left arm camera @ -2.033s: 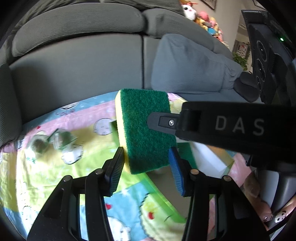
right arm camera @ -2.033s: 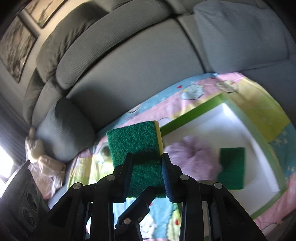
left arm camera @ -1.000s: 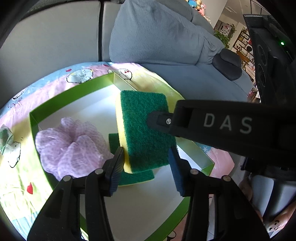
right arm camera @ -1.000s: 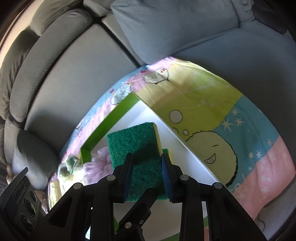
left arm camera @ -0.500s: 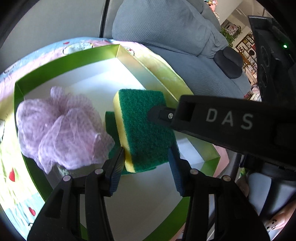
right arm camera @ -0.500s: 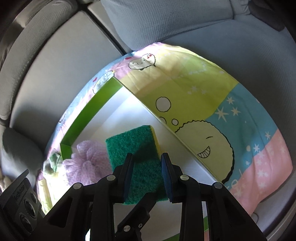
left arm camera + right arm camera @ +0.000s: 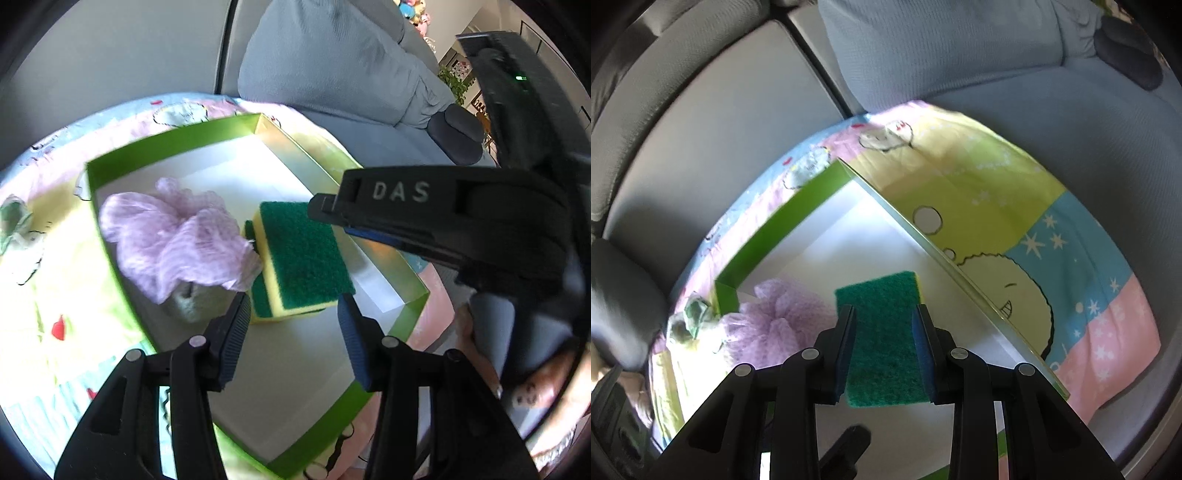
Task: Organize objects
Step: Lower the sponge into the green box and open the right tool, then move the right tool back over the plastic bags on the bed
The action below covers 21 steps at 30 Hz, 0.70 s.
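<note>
Sponge stacked in the green box, our left gripper let go.

Our left gripper (image 7: 293, 325) hangs spread over the box (image 7: 170, 144), its fingers apart and touching nothing. Just beyond them the sponge (image 7: 301, 254) lies green side up on a second sponge (image 7: 260, 301), whose green edge shows under it. A purple pouf (image 7: 173, 240) sits just beside the stack, touching its left edge, all inside the box. Our right gripper (image 7: 886, 345) reaches in from the right with its blue pads either side of the sponge (image 7: 882, 328); whether they press it or merely flank it, we cannot tell. The box rests on a cartoon-print blanket (image 7: 1015, 206) spread over a grey sofa (image 7: 738, 103).
</note>
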{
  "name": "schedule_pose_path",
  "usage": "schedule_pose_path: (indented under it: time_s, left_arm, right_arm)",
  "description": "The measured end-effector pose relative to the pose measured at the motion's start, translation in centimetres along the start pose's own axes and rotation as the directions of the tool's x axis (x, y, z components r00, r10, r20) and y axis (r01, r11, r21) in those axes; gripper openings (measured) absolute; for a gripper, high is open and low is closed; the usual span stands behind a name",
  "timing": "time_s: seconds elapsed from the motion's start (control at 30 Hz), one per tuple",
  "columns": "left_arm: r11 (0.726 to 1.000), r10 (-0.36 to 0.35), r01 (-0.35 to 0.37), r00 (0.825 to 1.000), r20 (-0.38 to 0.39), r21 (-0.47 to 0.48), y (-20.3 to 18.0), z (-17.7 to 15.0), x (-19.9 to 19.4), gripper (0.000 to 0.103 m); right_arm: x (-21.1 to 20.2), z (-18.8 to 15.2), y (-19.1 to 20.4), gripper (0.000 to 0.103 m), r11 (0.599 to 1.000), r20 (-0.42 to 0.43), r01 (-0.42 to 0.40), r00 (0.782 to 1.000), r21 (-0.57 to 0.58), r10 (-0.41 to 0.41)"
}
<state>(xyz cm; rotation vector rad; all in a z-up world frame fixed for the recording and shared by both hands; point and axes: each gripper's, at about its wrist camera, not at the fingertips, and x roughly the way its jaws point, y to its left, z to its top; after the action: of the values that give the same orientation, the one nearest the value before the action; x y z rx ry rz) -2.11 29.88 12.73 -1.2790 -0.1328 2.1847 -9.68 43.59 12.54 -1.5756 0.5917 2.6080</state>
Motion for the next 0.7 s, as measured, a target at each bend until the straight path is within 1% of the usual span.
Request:
schedule_pose_path:
  time_s: [0.07,0.13,0.17,0.27,0.33,0.37,0.4,0.43,0.47,0.5,0.57,0.6,0.7]
  left_arm:
    - [1.0,0.006,-0.005,1.0,0.021,-0.006,0.5,-0.5,-1.1,0.05]
    - [1.0,0.012,-0.011,0.999,0.049,-0.023,1.1,-1.1,-2.4,0.057]
    - [0.999,0.013,-0.011,0.998,0.066,-0.035,1.5,-1.6,-3.1,0.062]
    - [0.995,-0.005,0.018,0.992,0.126,-0.098,3.2,-3.8,-5.1,0.066]
    - [0.987,-0.007,0.029,0.99,0.141,-0.156,4.4,-5.2,-5.8,0.068]
    - [0.983,0.003,0.023,0.99,0.141,-0.182,4.9,-5.6,-6.0,0.068]
    - [0.979,0.018,0.012,0.99,0.142,-0.203,5.4,-6.1,-6.3,0.068]
    - [0.977,0.033,0.0,0.988,0.15,-0.211,5.9,-6.4,-6.7,0.069]
    - [0.976,0.053,-0.017,0.985,0.165,-0.216,6.3,-6.9,-7.2,0.072]
    - [0.973,0.086,-0.043,0.979,0.184,-0.226,6.7,-7.4,-7.7,0.077]
    - [0.964,0.144,-0.086,0.965,0.221,-0.253,7.7,-8.6,-8.7,0.078]
    - [0.958,0.165,-0.1,0.959,0.231,-0.269,8.2,-9.0,-9.1,0.078]
    - [0.941,0.214,-0.13,0.944,0.251,-0.313,10.0,-10.2,-10.5,0.078]
  right_arm:
    - [-0.3,-0.1,0.4,0.033,1.0,0.01,-0.004,1.0,-0.007,0.004]
    - [-0.5,-0.3,1.0,0.033,1.0,0.017,-0.007,1.0,-0.023,0.007]
    - [-0.6,-0.4,1.3,0.033,0.999,0.019,-0.009,1.0,-0.031,0.009]
    - [-1.1,-0.8,2.5,0.033,0.998,0.032,-0.015,0.999,-0.058,0.017]
    - [-1.5,-1.2,3.6,0.033,0.996,0.048,-0.016,0.999,-0.089,0.021]
    - [-1.7,-1.4,4.1,0.035,0.995,0.052,-0.02,0.998,-0.102,0.026]
    - [-2.0,-1.7,4.7,0.041,0.993,0.059,-0.032,0.997,-0.116,0.039]
    - [-2.2,-2.0,5.2,0.044,0.991,0.064,-0.044,0.997,-0.128,0.053]
    - [-2.5,-2.2,5.8,0.051,0.988,0.071,-0.056,0.995,-0.145,0.067]
    - [-2.8,-2.6,6.6,0.057,0.983,0.082,-0.067,0.993,-0.17,0.081]
    - [-3.6,-3.4,8.2,0.064,0.973,0.112,-0.07,0.989,-0.219,0.096]
    - [-3.8,-3.9,8.9,0.066,0.969,0.122,-0.068,0.987,-0.239,0.099]
    - [-4.5,-5.3,11.7,0.068,0.943,0.141,-0.062,0.983,-0.328,0.114]
